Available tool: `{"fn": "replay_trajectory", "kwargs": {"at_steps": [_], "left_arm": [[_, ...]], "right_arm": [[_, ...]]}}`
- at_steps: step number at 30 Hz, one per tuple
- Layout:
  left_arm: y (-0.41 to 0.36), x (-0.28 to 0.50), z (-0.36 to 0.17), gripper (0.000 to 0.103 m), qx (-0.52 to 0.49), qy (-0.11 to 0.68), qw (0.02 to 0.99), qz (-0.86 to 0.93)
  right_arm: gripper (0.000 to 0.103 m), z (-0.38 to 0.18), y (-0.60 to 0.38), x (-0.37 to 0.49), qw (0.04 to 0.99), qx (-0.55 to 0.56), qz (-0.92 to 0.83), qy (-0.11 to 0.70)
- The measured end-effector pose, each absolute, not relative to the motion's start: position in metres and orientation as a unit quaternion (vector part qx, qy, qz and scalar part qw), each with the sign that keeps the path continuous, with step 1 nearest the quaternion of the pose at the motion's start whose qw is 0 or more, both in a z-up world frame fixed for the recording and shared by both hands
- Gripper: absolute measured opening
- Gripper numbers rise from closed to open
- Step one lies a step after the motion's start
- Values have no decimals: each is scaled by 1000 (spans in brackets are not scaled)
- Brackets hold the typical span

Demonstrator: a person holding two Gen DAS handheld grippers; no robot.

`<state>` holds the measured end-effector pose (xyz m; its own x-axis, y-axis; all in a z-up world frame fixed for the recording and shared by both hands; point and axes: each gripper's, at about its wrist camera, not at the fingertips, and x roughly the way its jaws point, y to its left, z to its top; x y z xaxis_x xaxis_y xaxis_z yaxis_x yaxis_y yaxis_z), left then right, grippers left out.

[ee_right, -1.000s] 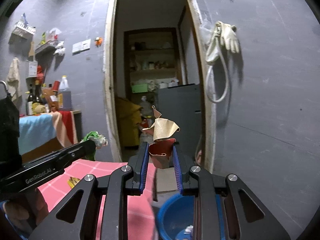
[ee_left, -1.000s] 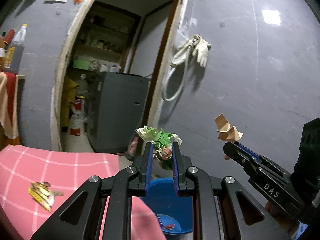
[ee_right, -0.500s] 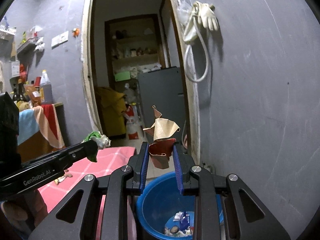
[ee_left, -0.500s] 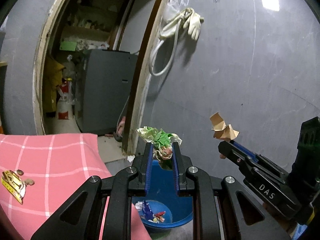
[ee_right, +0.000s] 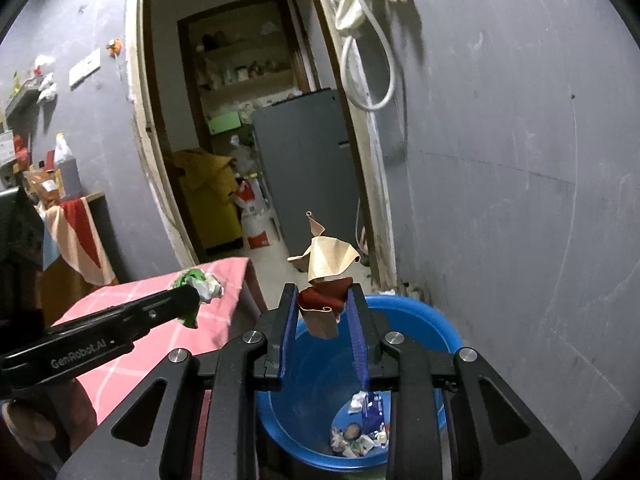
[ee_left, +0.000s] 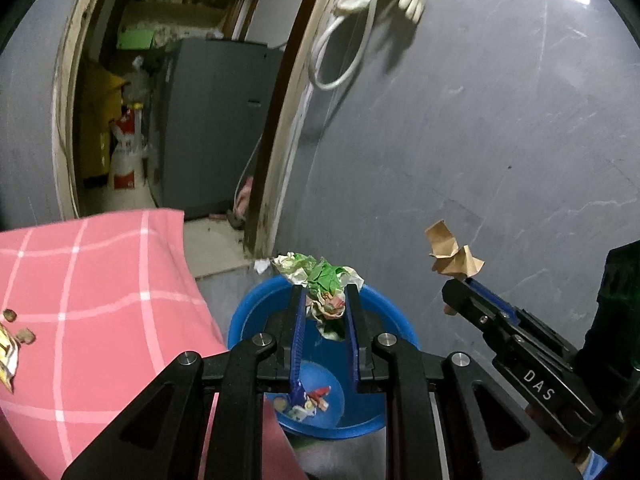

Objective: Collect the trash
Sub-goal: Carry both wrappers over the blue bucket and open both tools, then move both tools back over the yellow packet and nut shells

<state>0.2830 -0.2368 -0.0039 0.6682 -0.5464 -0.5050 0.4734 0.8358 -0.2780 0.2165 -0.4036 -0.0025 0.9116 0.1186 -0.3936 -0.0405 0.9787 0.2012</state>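
Left wrist view: left gripper clamps green-white wrapper above blue bucket; earlier trash inside; scraps remain on pink cloth.
Right wrist view: right gripper pinches brown paper over bucket; release pending.

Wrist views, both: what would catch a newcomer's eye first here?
Most striking is the blue bucket on the floor by the grey wall, with scraps already in its bottom. Above it, the left tool pinches a green-and-white crumpled wrapper, and the right tool pinches a brown crumpled paper.
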Motion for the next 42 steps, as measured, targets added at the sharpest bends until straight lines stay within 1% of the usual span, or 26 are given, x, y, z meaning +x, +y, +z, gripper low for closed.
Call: {"fn": "replay_trajectory", "kwargs": {"at_steps": [8,11,14,16,19,21,23,25,26,29,30,31,32,34,35,36,37,38,39,40,41,42], "left_arm": [[-239,303,-31,18,-75,351,891,-277],[-238,305,-36,20,-78,365,885,-277],[-237,306,-39,24,-80,371,883,-277],[-236,304,-38,30,-82,372,882,-277],[-233,301,-35,31,-83,370,883,-278],[-233,299,-32,31,-84,367,884,-278],[-229,296,-28,37,-86,359,886,-280],[-226,289,-22,50,-89,344,894,-274],[-224,286,-18,52,-90,335,897,-273],[-214,277,-6,57,-85,311,908,-269],[-211,274,-2,61,-84,303,911,-266],[-206,270,2,68,-85,293,915,-262],[-202,266,6,72,-88,285,919,-259],[-190,258,16,86,-98,263,926,-252],[-183,254,21,89,-102,251,931,-245],[-175,250,26,95,-106,238,936,-237],[-170,246,29,98,-108,229,940,-230],[-163,242,34,98,-110,217,945,-221],[-158,239,39,99,-110,208,948,-214],[-150,235,44,99,-108,198,952,-205],[-145,232,48,99,-107,191,956,-198],[-140,229,51,99,-105,185,959,-189]], "right_arm": [[25,-16,-411,230,964,104,36,241],[28,-21,-414,233,960,111,34,254],[30,-23,-415,233,959,116,31,258],[33,-23,-416,232,958,118,30,258],[34,-20,-416,230,959,117,28,256],[36,-17,-416,228,961,116,26,251],[44,-12,-415,225,963,115,25,242],[47,-7,-413,221,966,113,25,232],[49,-4,-412,218,967,110,24,226],[50,7,-408,212,972,103,22,212],[51,10,-407,210,973,102,22,208],[57,14,-405,207,974,101,21,203],[66,16,-404,206,975,101,20,199],[74,23,-402,200,978,102,17,183],[79,26,-401,198,979,102,16,178],[82,29,-399,196,980,102,15,172],[87,32,-398,194,981,102,15,167],[91,35,-397,192,981,103,15,161],[93,38,-395,189,982,104,16,154],[100,42,-393,186,984,104,16,144],[103,44,-390,184,985,105,17,137],[103,47,-388,180,986,106,19,126]]}}
